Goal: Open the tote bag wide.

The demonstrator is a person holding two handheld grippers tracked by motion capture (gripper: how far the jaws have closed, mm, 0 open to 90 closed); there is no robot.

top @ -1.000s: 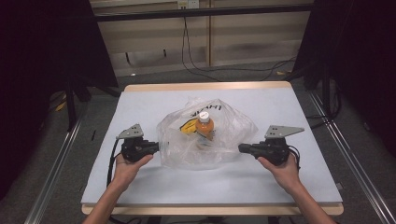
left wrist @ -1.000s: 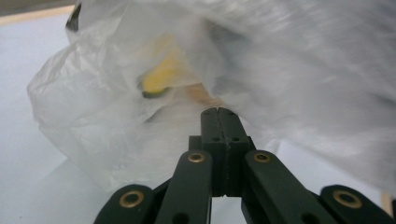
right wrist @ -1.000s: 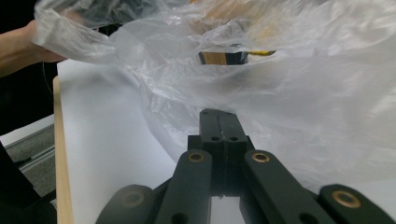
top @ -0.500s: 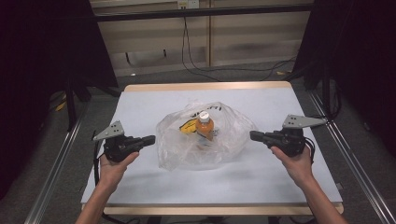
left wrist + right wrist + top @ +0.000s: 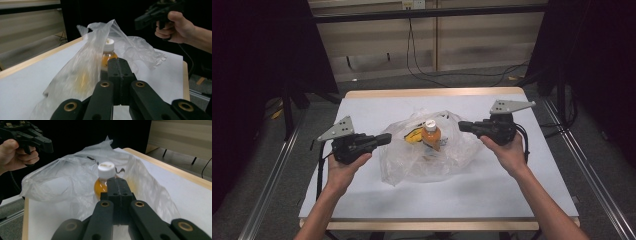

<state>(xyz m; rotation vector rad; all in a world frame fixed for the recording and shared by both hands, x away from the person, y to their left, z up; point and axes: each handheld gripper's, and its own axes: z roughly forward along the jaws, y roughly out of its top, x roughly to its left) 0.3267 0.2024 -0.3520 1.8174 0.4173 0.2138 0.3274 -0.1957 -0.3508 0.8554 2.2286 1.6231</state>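
A clear plastic bag [image 5: 412, 162] lies crumpled on the white table [image 5: 522, 185]. Inside it an orange bottle [image 5: 432, 136] with a white cap stands upright, beside something yellow [image 5: 414, 135]. My left gripper [image 5: 386, 138] hovers at the bag's left side, shut, with its tip pointing at the bag. My right gripper [image 5: 462, 126] hovers at the bag's right, also shut and pointing inward. In the left gripper view the closed jaws [image 5: 119, 61] aim at the bottle [image 5: 109, 46] through the bag [image 5: 80, 70]. The right gripper view shows the same from the other side [image 5: 117, 181]. Nothing shows between either pair of jaws.
The table has a wooden rim [image 5: 432, 93] at its far edge. Cables [image 5: 427, 70] lie on the floor behind it, and metal rails [image 5: 267, 185] run along both sides. Dark curtains hang at the left and right.
Both hands have risen off the table. They first swung outward from the bag, then came back in toward it, higher up. The bag and bottle have hardly moved.
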